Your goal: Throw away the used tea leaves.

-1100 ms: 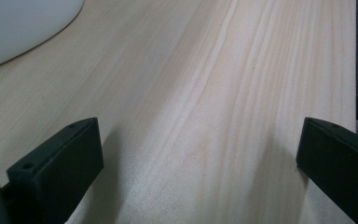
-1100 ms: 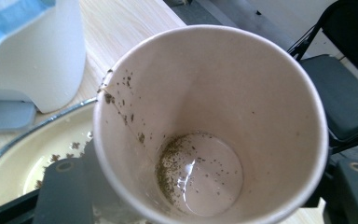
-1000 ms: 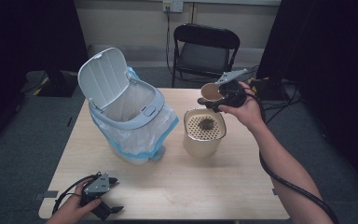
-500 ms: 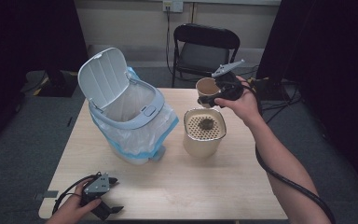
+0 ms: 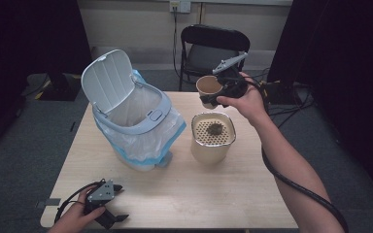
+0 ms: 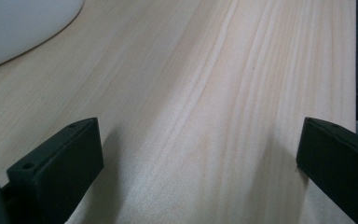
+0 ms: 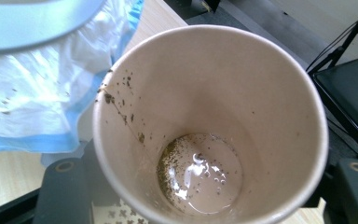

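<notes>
The right tongs [image 5: 212, 99] are clamped on a paper cup [image 5: 208, 86], held up above the strainer pot [image 5: 213, 137]; the left tongs [image 5: 118, 203] are spread apart, rested on the table [image 5: 223, 189].

- A pale wooden table [image 5: 175, 194] with visible grain stands on grey carpeted floor [image 5: 24, 145].
- A black folding chair [image 5: 213, 46] sits behind the table's far edge, against the back wall.
- The back wall [image 5: 126, 22] is light beige, with a pale skirting strip and a socket [image 5: 180, 6] near the top.
- Dark curtains [image 5: 24, 34] hang at both sides.
- Cables [image 5: 291, 104] lie on the floor at right.
</notes>
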Action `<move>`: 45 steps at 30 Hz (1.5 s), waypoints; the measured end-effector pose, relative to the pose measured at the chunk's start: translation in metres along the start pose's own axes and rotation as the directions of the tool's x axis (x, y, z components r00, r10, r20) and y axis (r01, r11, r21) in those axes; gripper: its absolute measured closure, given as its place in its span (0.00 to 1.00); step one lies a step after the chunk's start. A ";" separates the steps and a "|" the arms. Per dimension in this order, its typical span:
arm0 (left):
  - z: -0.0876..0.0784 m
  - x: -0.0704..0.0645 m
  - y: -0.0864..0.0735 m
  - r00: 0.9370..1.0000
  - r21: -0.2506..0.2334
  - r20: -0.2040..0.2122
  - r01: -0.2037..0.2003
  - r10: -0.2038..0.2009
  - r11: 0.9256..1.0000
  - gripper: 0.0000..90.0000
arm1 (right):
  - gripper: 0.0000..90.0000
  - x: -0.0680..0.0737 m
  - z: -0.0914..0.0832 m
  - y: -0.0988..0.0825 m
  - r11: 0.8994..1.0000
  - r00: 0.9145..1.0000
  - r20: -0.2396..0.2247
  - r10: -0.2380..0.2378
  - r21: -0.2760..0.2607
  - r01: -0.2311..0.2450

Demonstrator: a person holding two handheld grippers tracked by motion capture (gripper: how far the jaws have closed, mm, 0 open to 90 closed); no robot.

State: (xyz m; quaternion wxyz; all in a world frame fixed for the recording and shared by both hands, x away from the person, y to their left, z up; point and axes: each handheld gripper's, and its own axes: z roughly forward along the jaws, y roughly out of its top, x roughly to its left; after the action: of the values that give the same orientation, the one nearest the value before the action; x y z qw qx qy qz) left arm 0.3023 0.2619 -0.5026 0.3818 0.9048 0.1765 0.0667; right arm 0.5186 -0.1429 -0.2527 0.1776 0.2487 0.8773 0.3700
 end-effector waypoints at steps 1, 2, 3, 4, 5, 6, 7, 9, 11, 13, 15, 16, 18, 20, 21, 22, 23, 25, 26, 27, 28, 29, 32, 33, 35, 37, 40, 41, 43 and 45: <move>0.000 0.000 0.000 1.000 -0.004 0.000 0.003 -0.003 1.000 0.00 | 0.32 0.000 0.000 0.002 1.000 1.000 0.001 -0.003 0.001 0.003; 0.000 0.000 0.000 1.000 -0.006 0.000 0.004 -0.004 1.000 0.00 | 0.32 0.001 -0.001 0.004 1.000 1.000 -0.004 -0.003 0.001 0.003; 0.000 0.000 0.000 1.000 -0.005 0.000 0.004 -0.004 1.000 0.00 | 0.32 0.002 -0.001 0.007 1.000 1.000 -0.003 -0.004 0.003 0.004; 0.000 0.000 0.000 1.000 -0.004 0.001 0.004 -0.004 1.000 0.00 | 0.32 0.003 -0.001 0.008 1.000 1.000 -0.005 -0.006 0.004 0.006; 0.000 0.000 0.000 1.000 -0.005 0.000 0.004 -0.004 1.000 0.00 | 0.32 0.003 -0.001 0.010 1.000 1.000 -0.006 -0.007 0.005 0.007; 0.000 0.000 0.000 1.000 -0.004 0.000 0.001 -0.001 1.000 0.00 | 0.32 0.004 -0.001 0.012 1.000 1.000 -0.007 -0.011 0.002 0.011; 0.000 0.000 0.000 1.000 0.000 0.000 0.001 -0.001 1.000 0.00 | 0.32 0.004 -0.001 0.014 1.000 1.000 -0.010 -0.008 0.002 0.008; 0.000 0.000 0.000 1.000 -0.005 0.001 0.004 -0.004 1.000 0.00 | 0.32 0.004 -0.001 0.016 1.000 1.000 -0.017 -0.006 0.002 0.006; 0.000 0.000 0.000 1.000 -0.002 0.000 0.001 -0.001 1.000 0.00 | 0.32 0.005 -0.001 0.018 1.000 1.000 -0.016 -0.007 0.001 0.007; 0.000 0.000 0.000 1.000 -0.001 0.000 0.001 -0.001 1.000 0.00 | 0.32 0.005 -0.001 0.021 1.000 1.000 -0.019 -0.002 0.000 0.002; 0.000 0.000 0.000 1.000 -0.007 0.001 0.006 -0.006 1.000 0.00 | 0.32 0.005 -0.001 0.024 1.000 1.000 -0.026 -0.003 -0.003 0.003; 0.000 0.000 0.000 1.000 -0.007 0.001 0.006 -0.006 1.000 0.00 | 0.32 0.006 -0.001 0.025 1.000 1.000 -0.025 -0.004 -0.006 0.004; 0.000 0.000 0.000 1.000 -0.005 0.000 0.006 -0.006 1.000 0.00 | 0.32 0.006 -0.001 0.028 1.000 1.000 -0.028 -0.004 -0.012 0.003; 0.001 -0.001 0.000 1.000 -0.007 -0.001 0.010 -0.010 1.000 0.00 | 0.32 0.007 -0.001 0.032 1.000 0.999 -0.033 -0.002 -0.016 0.001; 0.001 -0.001 0.000 1.000 -0.009 0.000 0.009 -0.009 1.000 0.00 | 0.32 0.008 0.000 0.034 1.000 0.999 -0.032 -0.004 -0.016 0.003; 0.001 -0.001 0.000 1.000 -0.009 0.000 0.009 -0.009 1.000 0.00 | 0.32 0.008 0.000 0.035 1.000 0.999 -0.036 -0.007 -0.018 0.007; 0.000 0.000 0.000 1.000 -0.006 0.001 0.005 -0.005 1.000 0.00 | 0.32 0.009 0.000 0.037 1.000 0.999 -0.038 -0.013 -0.018 0.013; 0.000 0.000 0.000 1.000 -0.006 0.001 0.005 -0.005 1.000 0.00 | 0.32 0.011 0.000 0.040 1.000 0.999 -0.039 -0.021 -0.019 0.020; 0.000 0.000 0.000 1.000 -0.007 0.000 0.007 -0.007 1.000 0.00 | 0.32 0.012 0.001 0.042 1.000 0.999 -0.040 -0.025 -0.018 0.025; 0.001 -0.001 0.000 1.000 -0.010 0.000 0.009 -0.009 1.000 0.00 | 0.32 0.013 0.001 0.043 0.999 0.999 -0.038 -0.030 -0.015 0.029; 0.001 -0.001 0.000 1.000 -0.009 0.000 0.008 -0.008 1.000 0.00 | 0.32 0.014 0.001 0.045 0.999 0.999 -0.040 -0.033 -0.016 0.033; 0.001 -0.001 0.000 1.000 -0.009 0.000 0.009 -0.009 1.000 0.00 | 0.32 0.014 0.001 0.046 0.999 0.999 -0.041 -0.032 -0.013 0.032; 0.001 -0.001 0.000 1.000 -0.009 0.000 0.009 -0.009 1.000 0.00 | 0.32 0.017 0.001 0.051 0.999 0.998 -0.044 -0.042 -0.017 0.041; 0.000 0.000 0.000 1.000 -0.007 0.000 0.006 -0.006 1.000 0.00 | 0.32 0.018 0.001 0.053 0.999 0.998 -0.049 -0.045 -0.018 0.044; 0.000 -0.001 0.000 1.000 -0.007 -0.001 0.008 -0.008 1.000 0.00 | 0.32 0.020 0.001 0.056 0.999 0.998 -0.050 -0.049 -0.020 0.048; 0.000 0.000 0.000 1.000 -0.007 0.001 0.006 -0.006 1.000 0.00 | 0.32 0.022 0.001 0.059 0.998 0.997 -0.053 -0.053 -0.022 0.052; 0.001 0.000 0.000 1.000 -0.009 -0.001 0.007 -0.007 1.000 0.00 | 0.32 0.025 0.001 0.064 0.998 0.997 -0.059 -0.056 -0.031 0.054; 0.000 0.000 0.000 1.000 -0.007 0.000 0.006 -0.006 1.000 0.00 | 0.32 0.026 0.001 0.065 0.998 0.997 -0.062 -0.053 -0.033 0.051; 0.001 0.000 0.000 1.000 -0.009 0.000 0.006 -0.006 1.000 0.00 | 0.32 0.027 0.000 0.067 0.998 0.996 -0.073 -0.050 -0.042 0.047; 0.001 0.000 0.000 1.000 -0.008 0.000 0.007 -0.007 1.000 0.00 | 0.32 0.028 0.000 0.070 0.998 0.996 -0.080 -0.047 -0.044 0.044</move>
State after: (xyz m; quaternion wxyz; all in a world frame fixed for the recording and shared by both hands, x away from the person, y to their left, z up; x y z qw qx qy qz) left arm 0.3019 0.2615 -0.5031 0.3857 0.9026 0.1792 0.0660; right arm 0.5175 -0.0846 -0.2049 0.1555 0.2096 0.8812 0.3942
